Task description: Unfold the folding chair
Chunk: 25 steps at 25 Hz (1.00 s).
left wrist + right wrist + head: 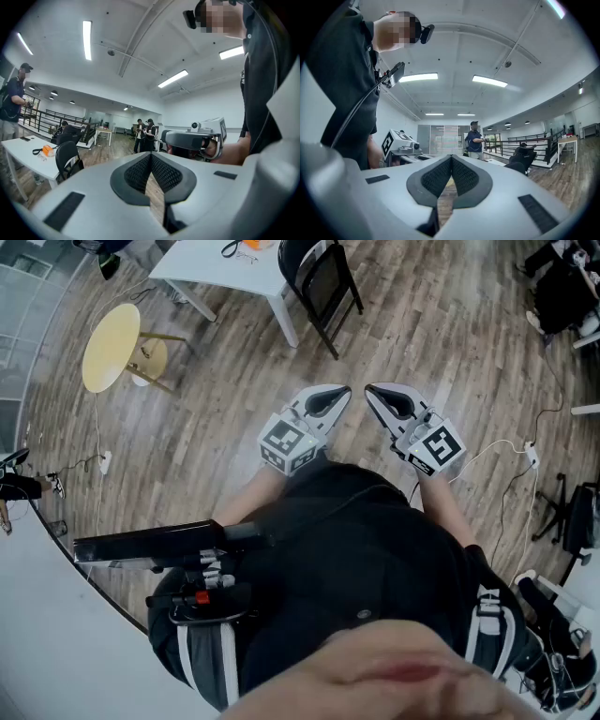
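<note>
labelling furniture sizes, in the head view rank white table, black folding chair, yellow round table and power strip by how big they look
1. white table, partly cropped
2. black folding chair
3. yellow round table, close to the chair
4. power strip

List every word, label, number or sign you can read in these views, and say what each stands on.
No readable text in any view.
Left cube, on the left tool: square black-and-white marker, a pattern only, no letters or digits.
Right cube, on the right tool: the same kind of marker, no letters or digits.
</note>
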{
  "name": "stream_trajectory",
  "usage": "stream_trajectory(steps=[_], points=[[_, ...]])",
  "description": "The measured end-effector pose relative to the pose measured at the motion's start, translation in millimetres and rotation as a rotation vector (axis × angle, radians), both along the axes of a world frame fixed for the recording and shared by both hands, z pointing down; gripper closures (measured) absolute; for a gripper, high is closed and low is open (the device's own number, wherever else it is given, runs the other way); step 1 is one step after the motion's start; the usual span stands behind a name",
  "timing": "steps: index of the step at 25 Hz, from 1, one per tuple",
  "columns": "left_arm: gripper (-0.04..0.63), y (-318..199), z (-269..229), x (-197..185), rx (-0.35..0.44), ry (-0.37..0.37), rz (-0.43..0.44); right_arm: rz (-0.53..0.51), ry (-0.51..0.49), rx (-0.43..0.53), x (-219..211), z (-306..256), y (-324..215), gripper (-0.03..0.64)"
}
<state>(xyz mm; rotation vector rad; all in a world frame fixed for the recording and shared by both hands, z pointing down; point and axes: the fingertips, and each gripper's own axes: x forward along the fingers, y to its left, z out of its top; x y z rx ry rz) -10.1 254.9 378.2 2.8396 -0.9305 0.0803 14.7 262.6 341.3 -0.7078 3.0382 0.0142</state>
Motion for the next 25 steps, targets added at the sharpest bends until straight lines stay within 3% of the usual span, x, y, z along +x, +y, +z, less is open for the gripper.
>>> stream_trajectory(steps=[9, 20, 25], points=[[0.591, 0.3, 0.5, 5.6, -0.022, -0.003, 0.015, 0.012, 0.013, -0.027, 1.8, 7.0, 0.0, 0.609], [0.591, -10.5, -0.1, 2.1, -0.027, 0.020, 0.005, 0.038, -0.070, 0.009, 7.9, -10.0, -13.5, 0.609], [0.591, -11.5, 6.5, 1.0, 0.067, -0.104, 0.016, -0.060, -0.117, -0.008, -6.8, -8.4, -13.2, 0.609]])
